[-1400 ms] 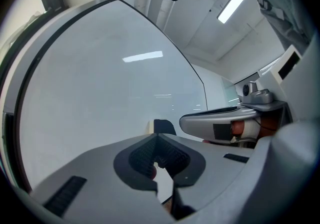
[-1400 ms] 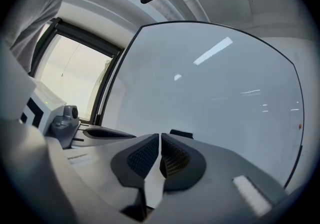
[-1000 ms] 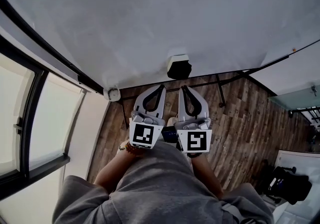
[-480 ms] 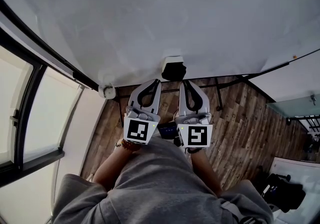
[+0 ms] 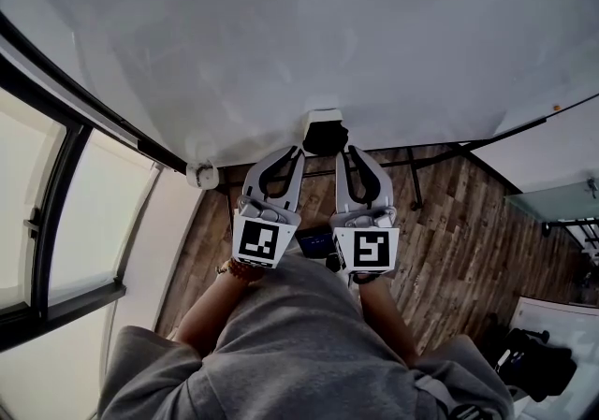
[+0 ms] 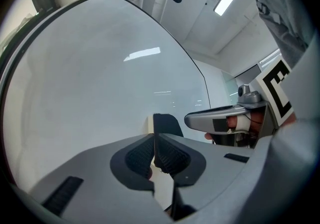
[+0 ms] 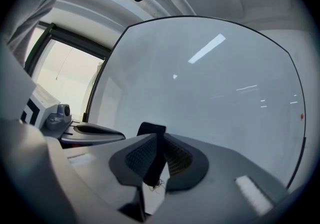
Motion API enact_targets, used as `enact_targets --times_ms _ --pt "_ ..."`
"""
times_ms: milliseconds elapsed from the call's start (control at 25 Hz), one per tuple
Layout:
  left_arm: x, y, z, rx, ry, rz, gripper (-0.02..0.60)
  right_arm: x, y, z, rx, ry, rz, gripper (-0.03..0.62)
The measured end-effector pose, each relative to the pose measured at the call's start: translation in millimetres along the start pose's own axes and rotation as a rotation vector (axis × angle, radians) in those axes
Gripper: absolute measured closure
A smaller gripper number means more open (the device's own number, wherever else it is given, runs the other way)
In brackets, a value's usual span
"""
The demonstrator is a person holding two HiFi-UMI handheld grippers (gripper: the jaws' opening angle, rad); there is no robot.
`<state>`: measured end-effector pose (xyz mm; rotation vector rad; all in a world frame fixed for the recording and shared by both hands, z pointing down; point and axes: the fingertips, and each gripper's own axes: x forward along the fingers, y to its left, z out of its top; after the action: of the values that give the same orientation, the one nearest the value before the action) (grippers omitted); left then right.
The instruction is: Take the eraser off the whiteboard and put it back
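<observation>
Black felt of the eraser [image 7: 151, 130] stands between the jaws of my right gripper [image 5: 348, 152], which are opening. The block rests against the whiteboard [image 5: 309, 25], near its lower edge. My left gripper [image 5: 298, 152], jaws together and empty, hangs just left of the eraser. To release well, I judge that I should hold the tool level and motionless until both pads are free of the felt, then draw straight back toward myself. A sideways pull could drag the eraser off the board.
</observation>
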<state>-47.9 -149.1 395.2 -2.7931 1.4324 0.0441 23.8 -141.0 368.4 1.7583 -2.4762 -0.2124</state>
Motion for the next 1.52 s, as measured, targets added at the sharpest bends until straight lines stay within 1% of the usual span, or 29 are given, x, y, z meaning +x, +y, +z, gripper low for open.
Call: enact_targets --times_ms 160,360,480,560,680,840,920,1080,1160,1240,1440,1520 --pt "5.6 0.2 -2.6 0.009 0.009 -0.021 0.538 3.8 -0.5 -2.1 -0.001 0.007 0.014 0.526" --pt "11.4 -1.4 -5.1 -0.016 0.024 -0.048 0.514 10.5 0.2 -2.4 0.007 0.009 0.029 0.512" --pt "15.0 -2.9 -6.7 -0.011 0.020 -0.059 0.511 13.3 -0.8 -5.3 0.006 0.015 0.039 0.506" --pt "18.3 -2.6 -7.0 -0.011 0.017 -0.061 0.509 15.7 -1.3 -8.8 0.000 0.026 0.054 0.488" --pt "22.6 -2.4 -6.5 -0.014 0.015 -0.061 0.508 19.5 -2.7 -10.5 -0.004 0.035 0.064 0.487" --pt "26.2 -2.8 -5.8 -0.017 0.017 -0.065 0.508 21.9 -4.0 -0.8 -0.008 0.008 0.071 0.487" --pt "26.0 -2.0 -5.7 -0.019 0.016 -0.063 0.508 20.0 -0.7 0.8 -0.012 0.005 0.088 0.487" --pt "22.6 0.9 -2.2 -0.035 0.007 -0.055 0.508 20.6 11.8 0.0 0.021 0.014 0.104 0.448" --pt "20.1 2.5 -2.1 -0.035 0.002 -0.053 0.508 24.0 16.5 -2.1 0.048 0.018 0.100 0.430" --pt "17.9 6.4 -4.2 -0.023 -0.001 -0.048 0.508 27.3 16.8 -3.0 0.043 0.026 0.090 0.425" --pt "10.1 21.4 -9.5 -0.051 0.024 -0.014 0.508 30.3 14.9 -16.8 0.019 0.064 0.073 0.397" --pt "6.9 28.3 -9.1 -0.041 0.019 0.002 0.508 32.0 16.0 -18.9 0.022 0.074 0.062 0.383"
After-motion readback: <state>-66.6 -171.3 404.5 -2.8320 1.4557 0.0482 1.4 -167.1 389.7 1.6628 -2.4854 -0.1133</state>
